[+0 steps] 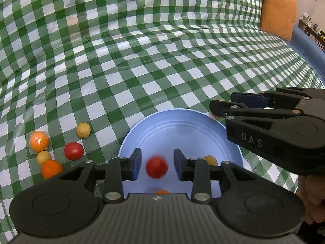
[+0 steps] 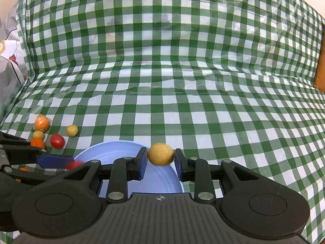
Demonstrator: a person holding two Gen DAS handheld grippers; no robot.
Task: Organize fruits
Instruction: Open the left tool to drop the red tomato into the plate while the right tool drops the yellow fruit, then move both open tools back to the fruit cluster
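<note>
A green-and-white checked cloth [image 2: 182,93] covers the whole surface and rises up a backrest at the far side, with a wide stretch of bare cloth to the right and far of the plate; an orange cushion [image 1: 278,10] stands at the far right edge. The pale blue plate [image 1: 182,130] lies near the front, its far and right rims free of clutter. The right gripper [image 2: 160,158] hangs over the plate's right rim, its blue pads pressed against a tan ball [image 2: 160,154] held between them. The left gripper [image 1: 156,165] sits above the near part of the plate with its fingers spread apart; a red tomato [image 1: 156,167], blurred, lies between the pads without touching either, over the plate's floor. In the plate a small yellow-orange fruit [image 1: 210,159] shows beside the left gripper's right finger, and an orange fruit [image 1: 162,191] peeks out at the near edge. Left of the plate, on the cloth, is a loose cluster: a wrapped orange fruit [image 1: 39,141] at the far left, a bare orange one [image 1: 51,168] nearest, a second red tomato [image 1: 73,150] closest to the plate rim, and two tan balls [image 1: 83,130] [image 1: 43,157], with clear cloth between the cluster and the rim.
</note>
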